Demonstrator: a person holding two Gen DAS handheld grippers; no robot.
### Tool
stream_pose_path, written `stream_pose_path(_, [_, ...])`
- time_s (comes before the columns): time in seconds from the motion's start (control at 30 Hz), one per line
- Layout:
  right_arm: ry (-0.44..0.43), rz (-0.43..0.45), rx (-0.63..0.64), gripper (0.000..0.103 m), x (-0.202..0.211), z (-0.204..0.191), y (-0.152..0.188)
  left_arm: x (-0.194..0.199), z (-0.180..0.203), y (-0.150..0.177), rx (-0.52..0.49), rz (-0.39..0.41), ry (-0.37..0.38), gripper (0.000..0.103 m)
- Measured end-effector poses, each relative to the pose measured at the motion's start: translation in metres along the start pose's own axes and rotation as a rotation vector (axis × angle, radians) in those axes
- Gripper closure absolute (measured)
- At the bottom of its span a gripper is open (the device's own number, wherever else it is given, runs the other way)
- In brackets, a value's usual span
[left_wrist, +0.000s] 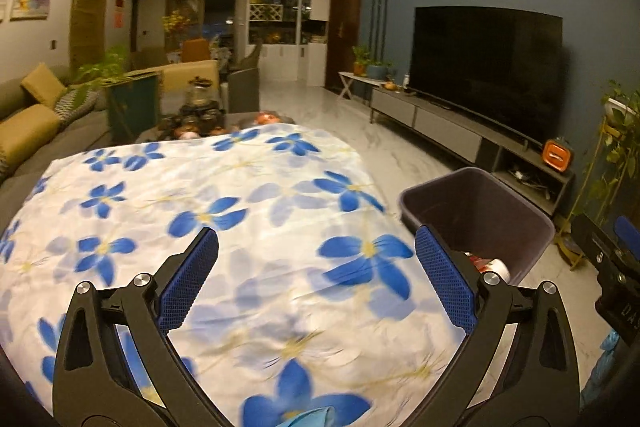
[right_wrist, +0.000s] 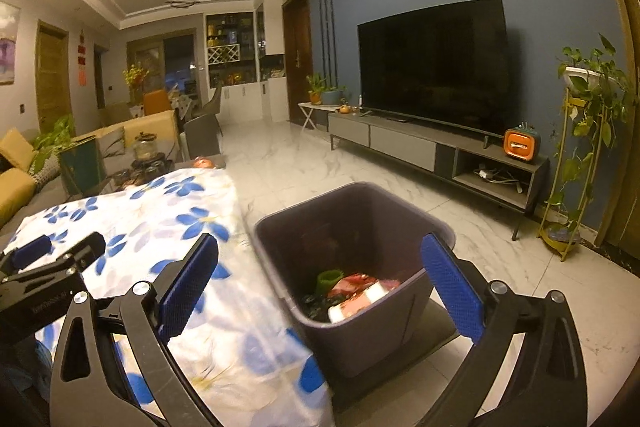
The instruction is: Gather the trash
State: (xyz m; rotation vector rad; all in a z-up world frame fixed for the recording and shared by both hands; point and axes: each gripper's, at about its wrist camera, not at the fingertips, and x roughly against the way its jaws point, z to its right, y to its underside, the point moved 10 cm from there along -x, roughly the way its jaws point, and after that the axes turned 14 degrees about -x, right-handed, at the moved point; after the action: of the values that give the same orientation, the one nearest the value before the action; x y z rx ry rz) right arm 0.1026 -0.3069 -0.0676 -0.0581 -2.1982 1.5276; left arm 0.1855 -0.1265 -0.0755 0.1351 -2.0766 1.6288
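A large counter (left_wrist: 224, 259) is seen draped in a white cloth printed with blue flowers, filling the near left of both views; its cloth surface is shown bare in front of the grippers. Beyond it, on the far left, a sofa (left_wrist: 28, 131) with mustard cushions is visible, and along the blue wall on the right a wide dark television (right_wrist: 434, 67) is set on a low grey media unit (right_wrist: 436, 151).

Just beside the counter's right edge, on the marble floor (right_wrist: 304, 155), a dark grey plastic trash bin (right_wrist: 312, 239) is placed upright, with a squarish rim and rounded corners. At its bottom the collected trash (right_wrist: 362, 293) is seen: red and white wrappers, a green cup-like piece and some dark scraps, lying jumbled and partly blurred.

The left hand-held gripper (left_wrist: 316, 259) is held above the cloth with its blue-padded fingers spread wide and nothing between them. The right hand-held gripper (right_wrist: 320, 263) is held over the near rim of the bin, its blue pads likewise set far apart and grasping nothing. A small orange box-shaped gadget (right_wrist: 520, 145) is seen on the right end of the media unit, near a trailing plant on a gold stand (right_wrist: 588, 131).
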Motion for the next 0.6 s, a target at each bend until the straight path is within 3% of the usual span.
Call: stream_pose_path(0.6, [-0.05, 0.016, 0.053, 0.006, 0.072, -0.059, 0.029, 0.088, -0.057, 0.025, 0.028, 0.061, -0.082, 0.006])
